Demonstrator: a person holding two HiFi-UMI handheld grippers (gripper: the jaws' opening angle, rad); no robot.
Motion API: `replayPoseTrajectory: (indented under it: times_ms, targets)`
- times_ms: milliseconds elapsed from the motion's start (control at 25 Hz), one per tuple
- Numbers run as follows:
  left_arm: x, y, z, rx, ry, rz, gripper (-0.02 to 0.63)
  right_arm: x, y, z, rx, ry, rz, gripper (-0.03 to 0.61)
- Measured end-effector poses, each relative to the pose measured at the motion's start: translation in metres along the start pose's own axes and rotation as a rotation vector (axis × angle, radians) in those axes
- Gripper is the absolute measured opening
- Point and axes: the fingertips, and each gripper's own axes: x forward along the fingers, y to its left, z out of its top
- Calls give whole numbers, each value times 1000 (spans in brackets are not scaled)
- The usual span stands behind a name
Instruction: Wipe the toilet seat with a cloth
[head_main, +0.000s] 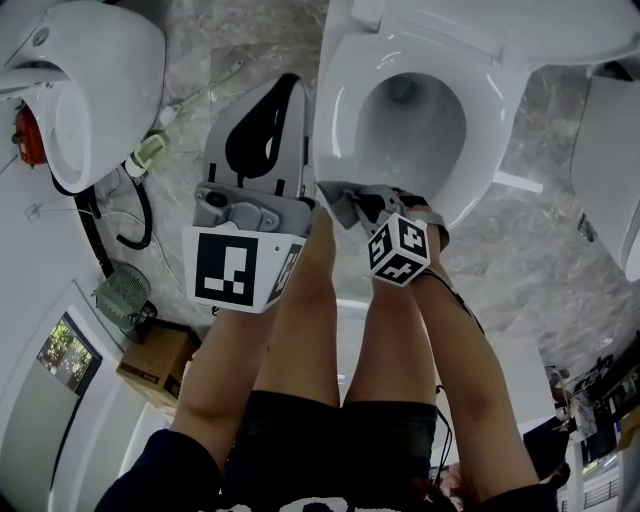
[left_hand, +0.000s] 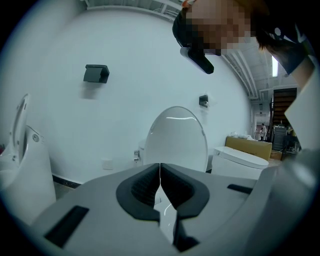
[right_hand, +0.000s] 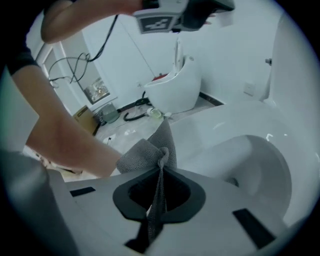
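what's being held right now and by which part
The right tongs hold a grey cloth, pinched by a gathered fold; the rest bunches out past the tips. The left tongs are shut on nothing.

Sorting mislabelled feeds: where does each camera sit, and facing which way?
Head view: on the head, facing steeply down at the white oval toilet seat; both forearms show.
Left gripper view: on the shut, empty left gripper, facing the raised white lid; a dark sleeve shows.
Right gripper view: on the right gripper, shut on a grey woven cloth, facing the seat; a forearm shows.
Head and right gripper views share the seat.
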Motion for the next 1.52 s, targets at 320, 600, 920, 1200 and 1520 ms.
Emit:
replayPoseTrajectory:
  times_ms: [320, 600, 920, 1200, 1520]
  targets:
    - [-12, -23, -4, 6, 2, 11, 21, -50, 58, -91, -39, 186, 26, 21]
    - [-25, -39, -1, 19, -12, 27, 21, -19, 65, -43, 14, 67, 30, 21]
    - [-35, -52, -4, 17, -3, 53, 21, -15, 69, -31, 3, 32, 24, 23]
    - [-35, -69, -4, 9, -6, 40, 21, -77, 43, -124, 70, 139, -82, 22]
    - [-32, -68, 2, 13, -12, 43, 21, -54, 68, -99, 54, 117, -26, 21]
